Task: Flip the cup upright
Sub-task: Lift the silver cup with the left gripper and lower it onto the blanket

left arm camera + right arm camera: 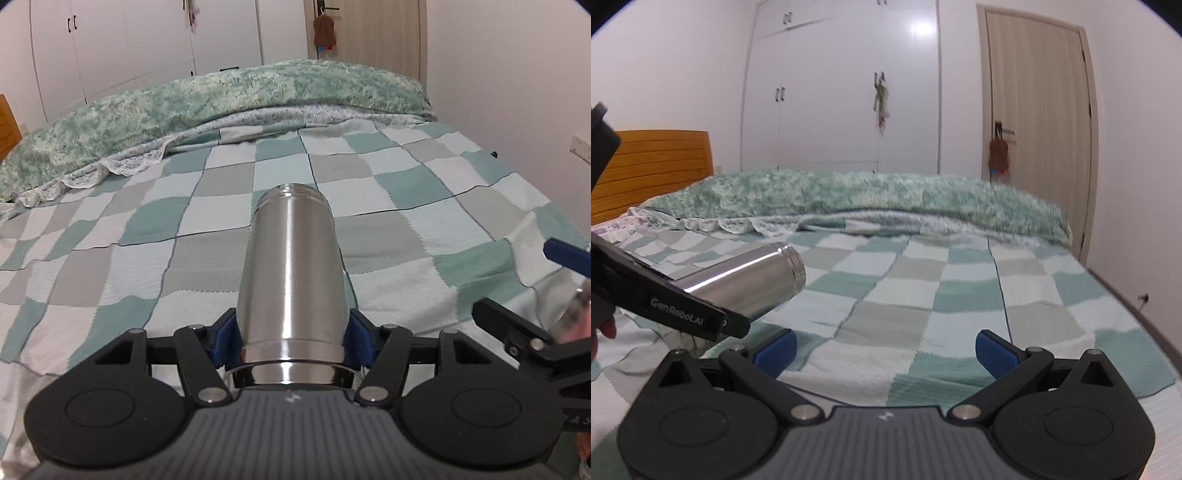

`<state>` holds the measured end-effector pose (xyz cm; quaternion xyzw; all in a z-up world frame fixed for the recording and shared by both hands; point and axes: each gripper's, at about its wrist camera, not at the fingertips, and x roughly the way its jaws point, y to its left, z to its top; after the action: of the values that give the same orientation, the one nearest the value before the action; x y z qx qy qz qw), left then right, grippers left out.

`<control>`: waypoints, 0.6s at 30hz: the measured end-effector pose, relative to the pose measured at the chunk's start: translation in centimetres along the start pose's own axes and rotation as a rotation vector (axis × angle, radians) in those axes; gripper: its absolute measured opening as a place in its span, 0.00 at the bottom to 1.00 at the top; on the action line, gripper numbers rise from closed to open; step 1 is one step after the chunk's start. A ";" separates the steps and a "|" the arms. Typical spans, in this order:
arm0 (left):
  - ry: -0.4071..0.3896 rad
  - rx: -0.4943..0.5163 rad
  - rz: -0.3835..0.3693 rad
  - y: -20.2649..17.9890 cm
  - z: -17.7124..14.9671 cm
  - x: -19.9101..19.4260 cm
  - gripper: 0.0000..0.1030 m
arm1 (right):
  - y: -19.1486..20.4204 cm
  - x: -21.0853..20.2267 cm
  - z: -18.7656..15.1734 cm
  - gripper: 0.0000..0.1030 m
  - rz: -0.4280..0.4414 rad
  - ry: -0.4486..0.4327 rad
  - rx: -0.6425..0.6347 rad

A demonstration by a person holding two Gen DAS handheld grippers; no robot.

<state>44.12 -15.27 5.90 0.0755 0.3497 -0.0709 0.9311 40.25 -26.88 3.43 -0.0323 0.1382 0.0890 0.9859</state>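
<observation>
A stainless steel cup [291, 273] is held in my left gripper [293, 338], whose blue pads press on both sides of its lower body. The cup points away from the camera, lifted above the checked bedspread [369, 177], with its threaded end farthest. In the right wrist view the same cup [753, 280] shows at the left, tilted up to the right, held by the left gripper's black body [665, 302]. My right gripper [884, 347] is open and empty above the bedspread [923, 295]; it also shows at the right edge of the left wrist view [554, 291].
A fluffy green blanket [221, 96] lies folded along the far side of the bed. A wooden headboard [653, 166] is at the left. White wardrobes [842, 85] and a door [1038, 110] stand behind. A wall runs along the bed's right side.
</observation>
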 end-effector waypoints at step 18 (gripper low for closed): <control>-0.062 -0.030 -0.032 -1.1 -7.3 -17.0 0.61 | 4.5 -16.8 1.2 1.00 -0.014 -0.002 -0.092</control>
<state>26.56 -13.59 11.67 0.0536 0.3227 -0.0826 0.9414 23.79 -25.14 9.08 -0.0787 0.1326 0.0886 0.9841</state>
